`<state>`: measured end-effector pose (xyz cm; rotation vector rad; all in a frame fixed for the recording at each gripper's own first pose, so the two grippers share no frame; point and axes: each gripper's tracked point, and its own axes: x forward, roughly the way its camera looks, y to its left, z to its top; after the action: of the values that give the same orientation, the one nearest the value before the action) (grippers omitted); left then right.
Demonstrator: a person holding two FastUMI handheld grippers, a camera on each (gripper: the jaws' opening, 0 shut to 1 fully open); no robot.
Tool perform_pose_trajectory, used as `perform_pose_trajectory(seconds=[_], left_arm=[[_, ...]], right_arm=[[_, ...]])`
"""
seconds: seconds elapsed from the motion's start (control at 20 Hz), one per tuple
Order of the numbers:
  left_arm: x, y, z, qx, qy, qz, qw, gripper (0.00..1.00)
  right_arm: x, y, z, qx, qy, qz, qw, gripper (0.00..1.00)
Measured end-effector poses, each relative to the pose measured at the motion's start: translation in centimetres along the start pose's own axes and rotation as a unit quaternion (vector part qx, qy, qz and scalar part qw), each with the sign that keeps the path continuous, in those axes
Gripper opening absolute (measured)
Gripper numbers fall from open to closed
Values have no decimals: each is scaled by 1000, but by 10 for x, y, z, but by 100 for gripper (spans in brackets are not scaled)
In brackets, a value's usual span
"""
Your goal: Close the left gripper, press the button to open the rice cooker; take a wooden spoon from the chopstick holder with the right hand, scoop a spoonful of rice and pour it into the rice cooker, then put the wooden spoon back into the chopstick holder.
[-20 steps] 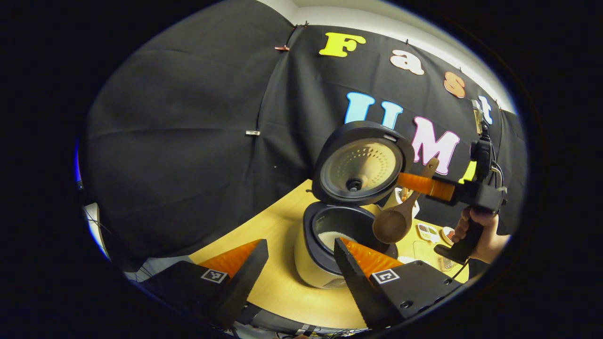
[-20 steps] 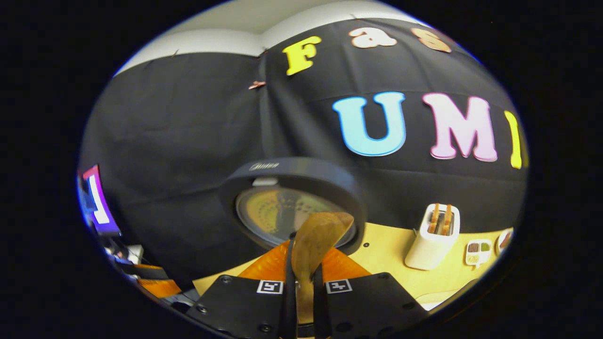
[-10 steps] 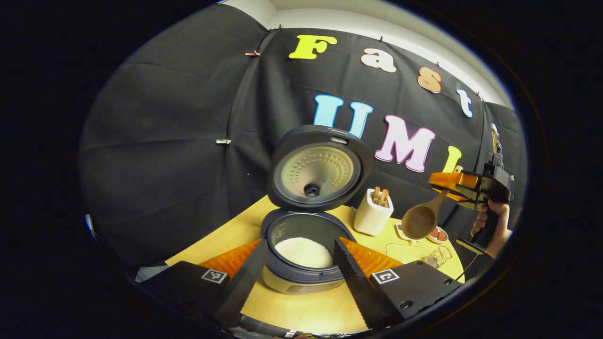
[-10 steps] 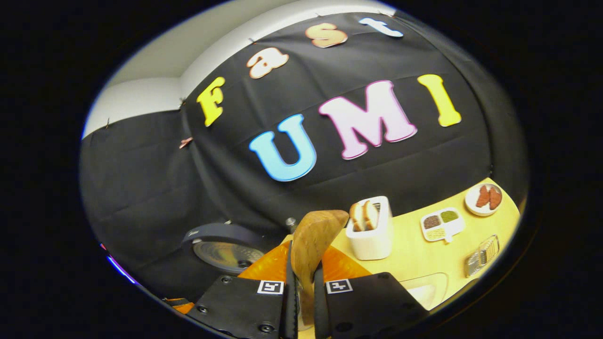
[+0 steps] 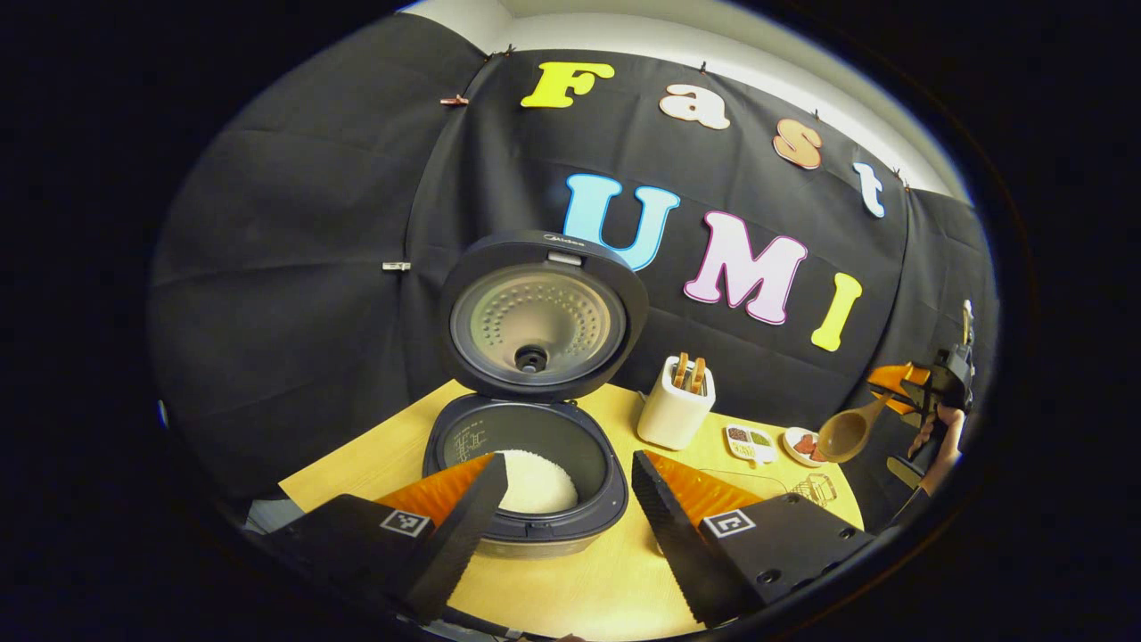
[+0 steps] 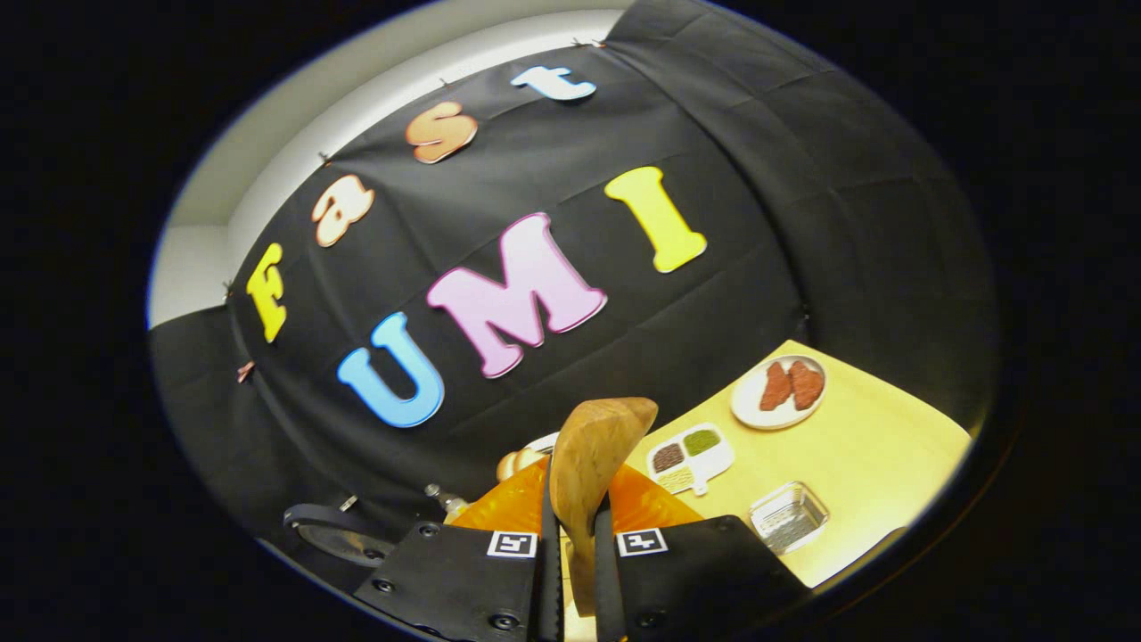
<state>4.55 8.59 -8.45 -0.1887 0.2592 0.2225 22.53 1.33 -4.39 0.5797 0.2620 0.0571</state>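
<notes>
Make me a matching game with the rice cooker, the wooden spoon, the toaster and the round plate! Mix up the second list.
Things:
1. rice cooker
2. wooden spoon
3. toaster
4. round plate

States:
A. has bread slices sticking out of the top
B. lid up, white rice inside
C. carries two reddish pieces of food
D. clamped between the right gripper's fingers

Pairs: 1-B, 2-D, 3-A, 4-C

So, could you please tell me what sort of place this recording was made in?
It looks like a staged kitchen counter in a recording booth: an open rice cooker holding rice, a toaster with bread, and a plate of food on a wooden table against a black cloth wall.
</notes>
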Motion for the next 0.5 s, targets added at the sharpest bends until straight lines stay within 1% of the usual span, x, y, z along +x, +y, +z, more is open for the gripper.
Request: perform_pose_trajectory(seconds=[0.1, 0.25, 0.35, 0.5], left_arm=[[1, -6, 3, 2, -4, 13, 1000, 95], [-1, -12, 5, 1, -7, 35, 999, 95], [-4, -15, 4, 4, -7, 52, 999, 96], [-8, -19, 1, -6, -5, 76, 997, 95]], right_arm=[[6, -36, 11, 10, -7, -28, 1000, 18], [14, -89, 17, 17, -8, -66, 998, 18], [21, -118, 14, 21, -1, -85, 996, 18], [33, -152, 3, 13, 14, -105, 994, 18]])
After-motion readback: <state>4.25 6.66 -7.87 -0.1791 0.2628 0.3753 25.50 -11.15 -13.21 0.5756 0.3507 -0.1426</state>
